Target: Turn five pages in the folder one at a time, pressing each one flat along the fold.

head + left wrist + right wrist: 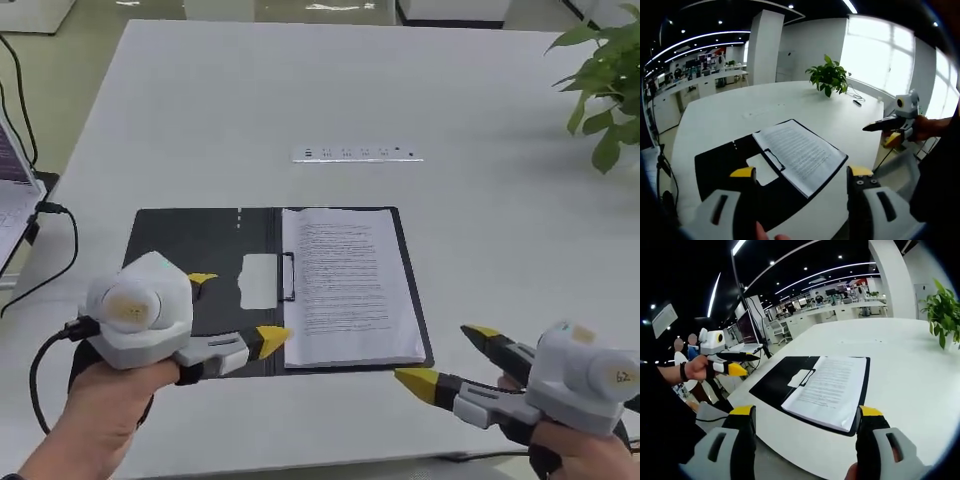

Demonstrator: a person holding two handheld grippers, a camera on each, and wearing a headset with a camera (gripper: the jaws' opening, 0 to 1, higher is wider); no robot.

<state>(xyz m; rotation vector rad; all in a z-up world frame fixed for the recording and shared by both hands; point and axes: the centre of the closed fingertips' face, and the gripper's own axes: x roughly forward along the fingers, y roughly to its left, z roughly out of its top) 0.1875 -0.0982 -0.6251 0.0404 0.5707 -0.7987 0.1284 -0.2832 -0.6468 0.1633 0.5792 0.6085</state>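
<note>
Both tools are mine. The left gripper [236, 308] at lower left of the head view has its jaws spread and holds nothing. The right gripper [448, 356] at lower right is the same, wide apart and empty. The folder [190, 240] lies open on the white table [480, 120], mid frame, and both grippers are short of it, near the table's front edge. The stack of pages [350, 285] sits on the folder's right half, with its left edge at the clip [288, 277] by the fold. The left half is bare black, so I judge no page is turned yet and the step in hand is the first turn. To do it well I'd bring the right gripper to the lower right corner of the stack and nip the top sheet alone, since two sheets together is the likely slip. Then I'd carry it over low to the left and run the left gripper, closed, down beside the clip to flatten the fold, without dragging the folder.
</note>
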